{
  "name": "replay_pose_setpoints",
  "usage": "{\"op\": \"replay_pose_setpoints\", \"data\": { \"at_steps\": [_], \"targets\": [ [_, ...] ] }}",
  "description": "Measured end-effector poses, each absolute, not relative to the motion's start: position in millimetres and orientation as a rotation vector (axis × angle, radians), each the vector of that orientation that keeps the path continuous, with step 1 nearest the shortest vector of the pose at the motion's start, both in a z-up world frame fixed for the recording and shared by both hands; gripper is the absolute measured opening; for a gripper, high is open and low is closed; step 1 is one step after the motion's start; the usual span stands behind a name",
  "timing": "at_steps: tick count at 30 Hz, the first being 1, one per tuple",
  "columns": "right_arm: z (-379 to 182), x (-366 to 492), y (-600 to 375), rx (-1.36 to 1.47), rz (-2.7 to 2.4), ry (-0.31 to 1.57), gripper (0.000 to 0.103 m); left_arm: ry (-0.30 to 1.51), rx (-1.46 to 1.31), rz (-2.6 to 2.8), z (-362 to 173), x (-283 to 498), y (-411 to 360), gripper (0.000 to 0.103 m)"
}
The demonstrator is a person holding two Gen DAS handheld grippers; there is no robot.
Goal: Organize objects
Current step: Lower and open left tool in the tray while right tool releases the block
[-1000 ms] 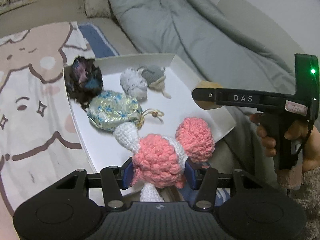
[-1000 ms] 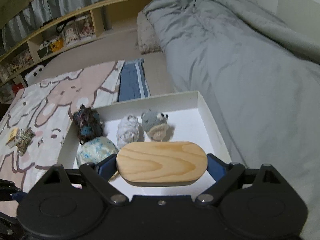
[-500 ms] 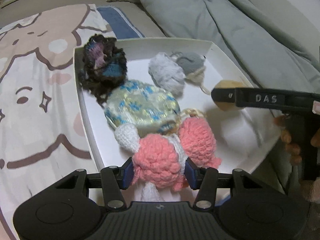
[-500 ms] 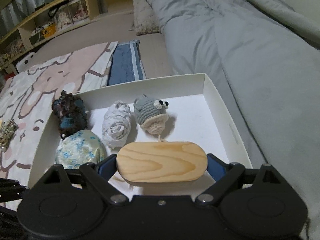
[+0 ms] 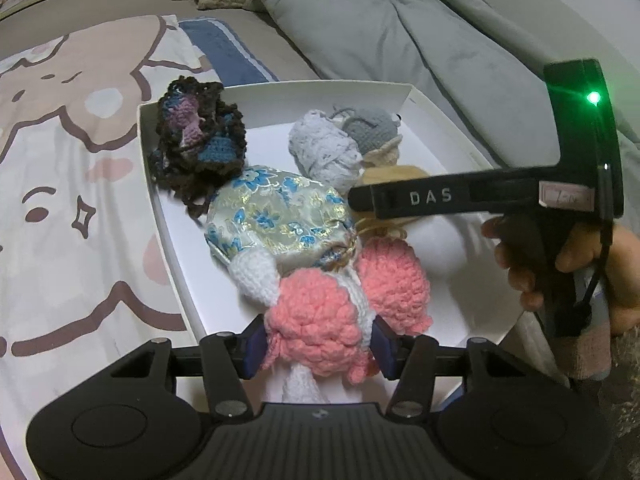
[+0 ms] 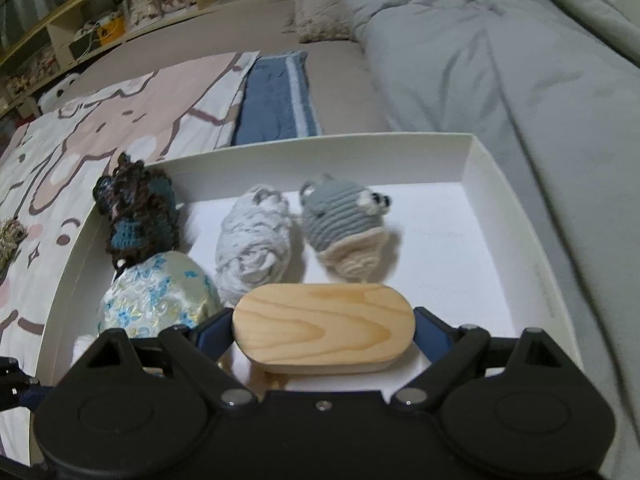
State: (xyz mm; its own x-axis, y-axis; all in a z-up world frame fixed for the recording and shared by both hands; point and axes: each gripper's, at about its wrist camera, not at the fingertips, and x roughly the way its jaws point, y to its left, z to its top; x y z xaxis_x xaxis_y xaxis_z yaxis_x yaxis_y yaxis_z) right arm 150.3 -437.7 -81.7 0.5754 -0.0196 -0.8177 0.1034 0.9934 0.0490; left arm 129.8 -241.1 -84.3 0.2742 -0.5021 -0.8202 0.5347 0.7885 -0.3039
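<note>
Dropping both items into the shallow white cardboard box point(image 6: 516, 216).

Near: my left gripper point(image 5: 318, 346) has just been easing its jaws apart, the pink-and-white crochet toy point(image 5: 320, 320) between them, on the box floor – letting go. My right gripper point(image 6: 324, 330) clamps the oval wooden block point(image 6: 322, 326) endwise, low over free floor. Beyond: brocade pouch point(image 6: 154, 294), grey crochet critter point(image 6: 340, 224).

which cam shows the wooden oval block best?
Right wrist view: the wooden oval block shows its whole grained face, held in the right gripper. The left wrist view shows only a sliver behind that gripper's finger.
</note>
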Motion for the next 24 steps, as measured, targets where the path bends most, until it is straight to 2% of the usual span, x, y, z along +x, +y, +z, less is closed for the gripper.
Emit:
{"op": "replay_pose_setpoints", "data": {
  "at_steps": [1,3,8,24],
  "targets": [
    [-82,150,-438,0.100,-0.077,0.959,0.094,1.089,0.023,-0.697,-83,130,-240,0.061],
    [-79,147,-439,0.113,-0.097,0.961,0.097,1.086,0.014,-0.691,-80,130,-239,0.073],
    [-66,137,-445,0.136,-0.117,0.946,0.101,1.063,0.009,-0.686,-70,127,-238,0.080],
    [-34,115,-447,0.166,-0.148,0.896,0.103,1.032,0.007,-0.675,-50,115,-226,0.080]
  ]
}}
